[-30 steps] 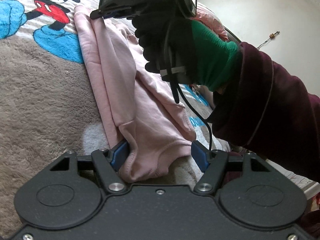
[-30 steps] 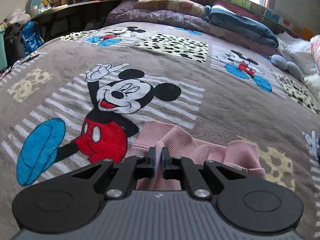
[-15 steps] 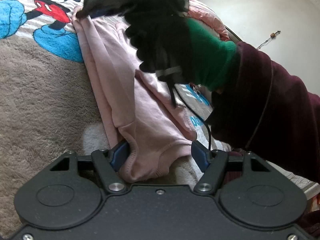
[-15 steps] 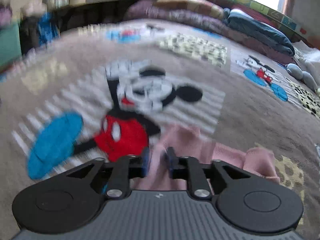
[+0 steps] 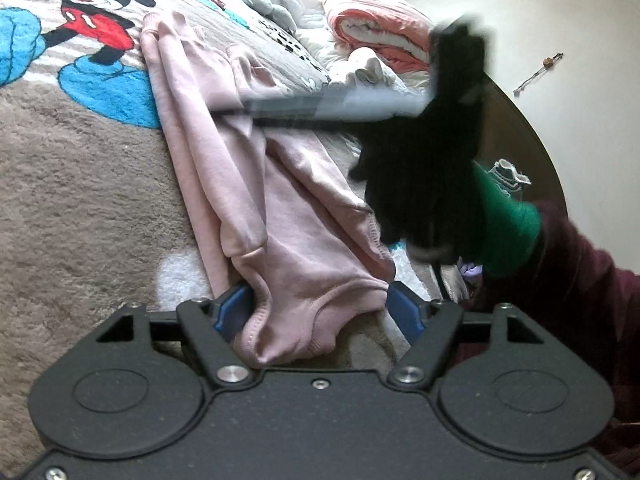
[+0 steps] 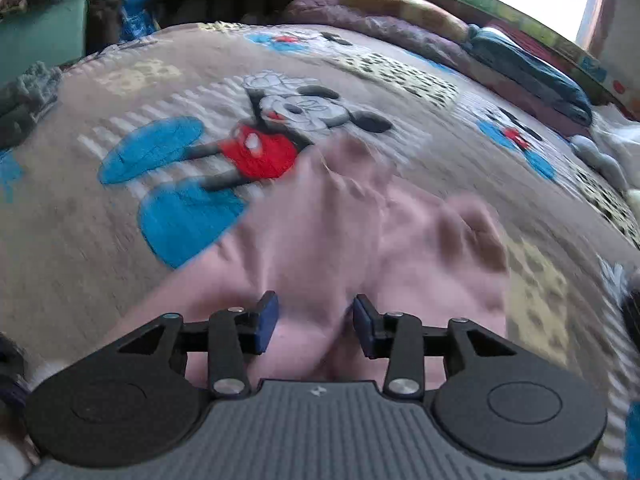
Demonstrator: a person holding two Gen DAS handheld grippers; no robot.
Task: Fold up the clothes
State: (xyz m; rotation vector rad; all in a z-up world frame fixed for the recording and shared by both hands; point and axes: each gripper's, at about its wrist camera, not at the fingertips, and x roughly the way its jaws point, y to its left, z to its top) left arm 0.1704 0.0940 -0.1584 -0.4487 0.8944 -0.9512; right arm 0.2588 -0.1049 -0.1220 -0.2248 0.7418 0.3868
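A pink garment (image 5: 248, 184) lies in a long, loosely folded strip on the Mickey Mouse blanket (image 5: 72, 184). Its near hem sits between the blue pads of my left gripper (image 5: 320, 308), which stands wide open around it. In the right wrist view the same pink garment (image 6: 320, 248) spreads under my right gripper (image 6: 315, 322), whose jaws are open with cloth below the gap. A black-gloved hand (image 5: 432, 184) holds that right gripper, which shows only as a blurred streak (image 5: 320, 108) over the garment's middle.
The blanket (image 6: 120, 240) covers the whole bed. A rolled pink and white quilt (image 5: 376, 36) lies at the far right. Pillows (image 6: 520, 68) line the head of the bed, and a green bin (image 6: 44, 40) stands beside it on the left.
My right gripper opened and let go of the garment's far end, then swung back toward the garment's middle. The left gripper stayed where it was, open.
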